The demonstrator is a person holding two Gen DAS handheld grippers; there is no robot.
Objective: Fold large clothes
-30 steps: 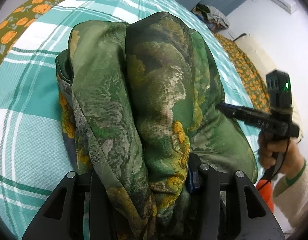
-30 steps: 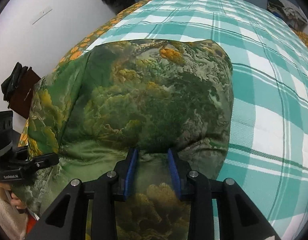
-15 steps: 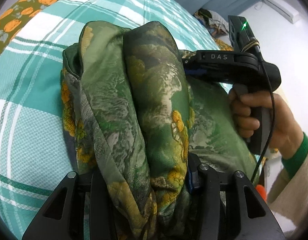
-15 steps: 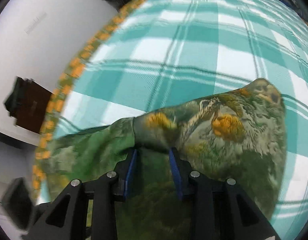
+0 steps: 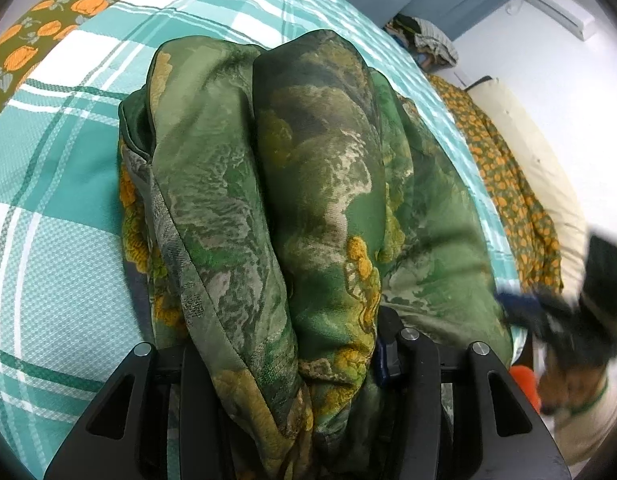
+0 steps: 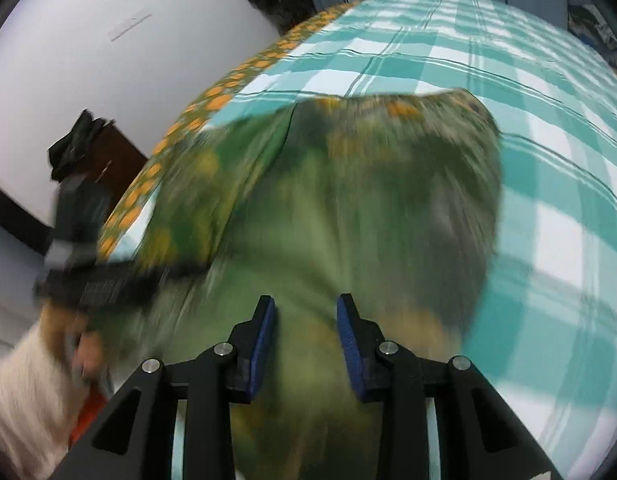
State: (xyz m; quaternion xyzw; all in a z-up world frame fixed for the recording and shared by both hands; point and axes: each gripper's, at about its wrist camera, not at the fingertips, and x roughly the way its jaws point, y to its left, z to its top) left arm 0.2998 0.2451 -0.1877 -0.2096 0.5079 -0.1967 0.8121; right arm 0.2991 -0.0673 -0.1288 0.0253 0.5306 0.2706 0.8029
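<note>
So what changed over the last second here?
The right gripper swung up across the green garment half a second ago and is now back low at its right edge, blurred with motion. Whether it grips cloth is unclear. The left gripper stayed clamped on the bunched fold, and the garment's place on the plaid bedspread is unchanged.

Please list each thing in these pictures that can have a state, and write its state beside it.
Green garment: bunched in thick folds, lying on the bed.
Left tongs: shut on the green garment.
Right tongs: pads apart over the garment; blur hides any grip.
Checked bedspread: spread flat under the garment.
</note>
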